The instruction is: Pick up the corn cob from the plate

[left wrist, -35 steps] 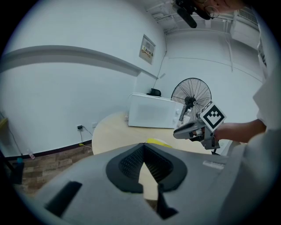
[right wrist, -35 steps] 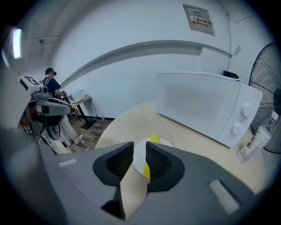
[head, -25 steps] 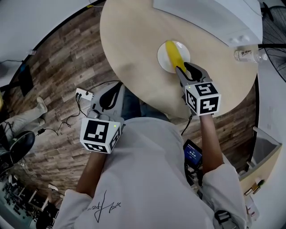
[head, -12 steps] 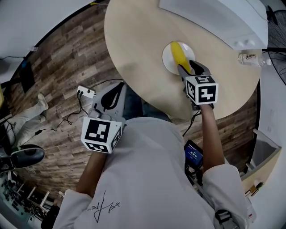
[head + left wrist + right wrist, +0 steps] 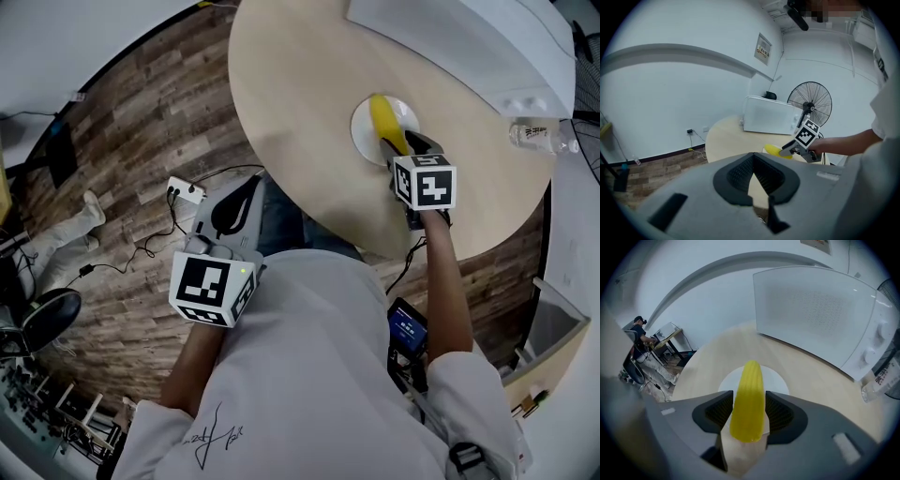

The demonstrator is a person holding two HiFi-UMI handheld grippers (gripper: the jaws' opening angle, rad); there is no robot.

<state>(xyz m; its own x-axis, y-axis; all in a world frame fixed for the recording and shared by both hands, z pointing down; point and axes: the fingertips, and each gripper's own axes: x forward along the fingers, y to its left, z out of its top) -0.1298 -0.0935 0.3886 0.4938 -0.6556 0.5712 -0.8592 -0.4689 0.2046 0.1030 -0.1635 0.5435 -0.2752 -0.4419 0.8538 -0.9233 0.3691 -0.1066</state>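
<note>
One round, pale wooden table [image 5: 300, 103] stands on a plank floor [image 5: 122, 141] in a white-walled room. A white box-shaped appliance [image 5: 811, 310] and a clear bottle [image 5: 542, 137] sit toward its far edge. A white plate [image 5: 780, 380] on the table carries the yellow corn cob [image 5: 749, 394]. The right gripper [image 5: 403, 148] points steeply down at it. Its jaws have just been opening and stand wide, the cob's near end between the pads, not pinched. The left gripper [image 5: 232, 204] hangs off the table, tips together, empty.
</note>
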